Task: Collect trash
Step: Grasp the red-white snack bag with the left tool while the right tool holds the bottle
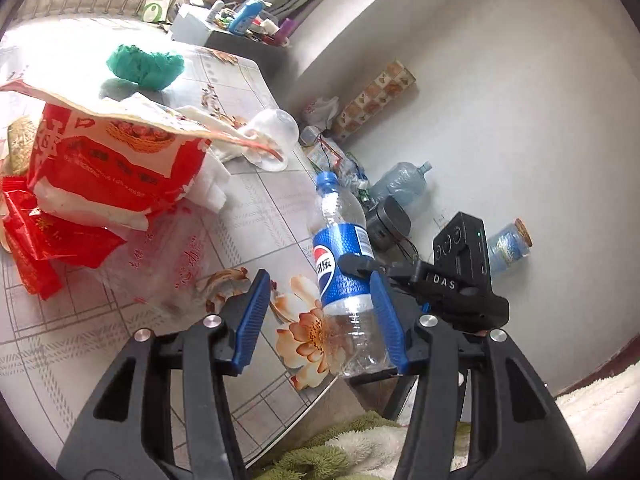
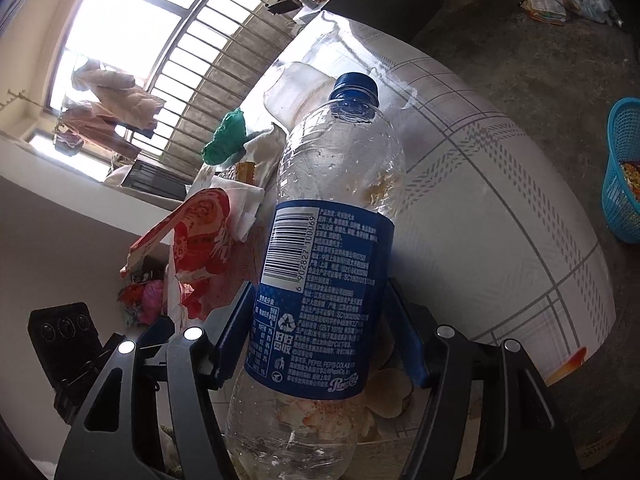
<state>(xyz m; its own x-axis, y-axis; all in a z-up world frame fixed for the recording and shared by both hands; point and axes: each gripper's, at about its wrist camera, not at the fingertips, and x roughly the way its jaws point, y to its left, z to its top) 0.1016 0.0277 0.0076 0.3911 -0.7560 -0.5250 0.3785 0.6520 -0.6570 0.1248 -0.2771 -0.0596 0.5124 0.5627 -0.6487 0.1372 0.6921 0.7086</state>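
Note:
An empty clear Pepsi bottle [image 1: 340,256] with a blue cap and blue label stands upright at the table's near edge. My right gripper [image 2: 320,320] is closed around its label [image 2: 320,300]; its black body [image 1: 440,284] shows behind the bottle in the left wrist view. My left gripper [image 1: 320,312] is open, with its right pad beside the bottle and its left pad over the flowered tablecloth [image 1: 248,216]. A red and white paper bag [image 1: 112,164], red wrappers [image 1: 44,240], white tissue [image 1: 212,184], a clear plastic cup [image 1: 276,128] and a green crumpled bag [image 1: 144,64] lie on the table.
A blue mesh basket [image 2: 624,172] stands on the floor to the right of the table. On the floor by the wall lie a large water jug [image 1: 404,184], a small jar [image 1: 508,244] and a patterned box [image 1: 376,96]. A cluttered shelf [image 1: 240,20] stands beyond the table.

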